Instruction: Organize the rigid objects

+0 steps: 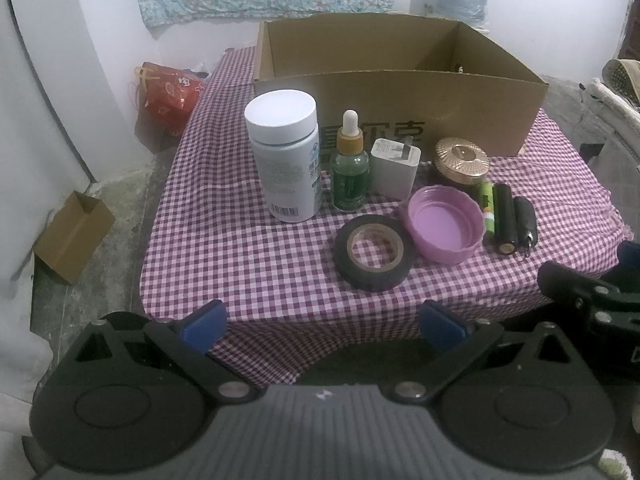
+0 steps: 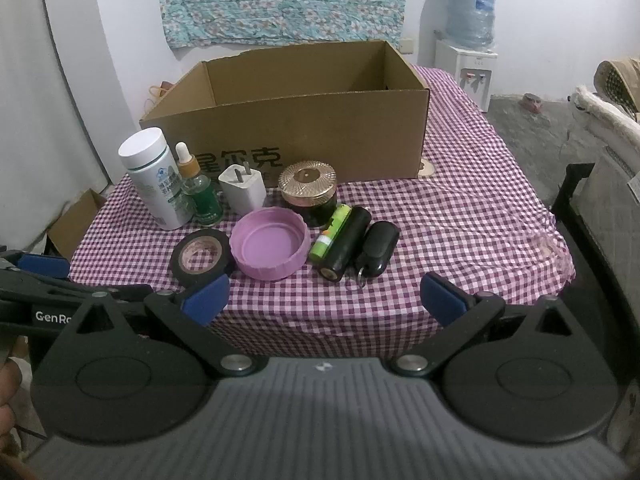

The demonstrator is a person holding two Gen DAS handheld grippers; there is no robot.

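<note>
Both claws, left claw (image 1: pixel 324 326) and right claw (image 2: pixel 326 298), gape wide, empty, before tape roll (image 1: pixel 374 252) and cardboard box (image 1: pixel 400 92).

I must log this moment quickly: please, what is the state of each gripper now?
Left gripper: open, holding nothing, short of the table.
Right gripper: open, holding nothing, short of the table.
</note>
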